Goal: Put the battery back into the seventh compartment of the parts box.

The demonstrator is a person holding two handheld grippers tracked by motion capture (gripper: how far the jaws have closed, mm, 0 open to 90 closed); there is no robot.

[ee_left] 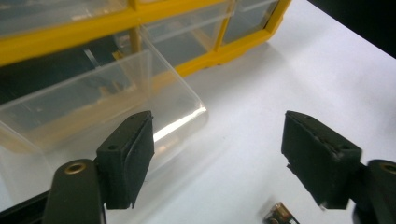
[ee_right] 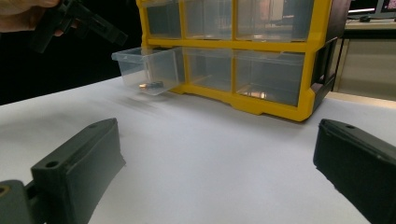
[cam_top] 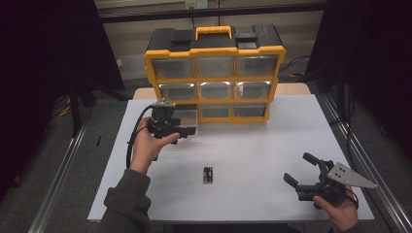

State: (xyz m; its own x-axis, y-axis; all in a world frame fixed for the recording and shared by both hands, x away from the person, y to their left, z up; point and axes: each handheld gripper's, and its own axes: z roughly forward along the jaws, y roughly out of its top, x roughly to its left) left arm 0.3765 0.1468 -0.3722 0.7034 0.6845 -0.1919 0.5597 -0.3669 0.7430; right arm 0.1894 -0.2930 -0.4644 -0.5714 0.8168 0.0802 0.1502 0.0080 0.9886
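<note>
Now 2 batteries lie between both open grippers' fingers.

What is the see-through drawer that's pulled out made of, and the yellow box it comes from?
The clear pulled-out drawer looks like thin transparent plastic with a glossy finish: the yellow frame shows through its walls, and its edge catches a bright glint. The yellow-and-black drawer cabinet looks like moulded hard plastic, smooth and slightly shiny, though from here I can't be fully sure.

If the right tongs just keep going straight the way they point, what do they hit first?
Probably bare table first, then the yellow organizer: the open right tongs aim across the white top at its bottom row, near the middle compartment. Depth is hard to judge.
</note>
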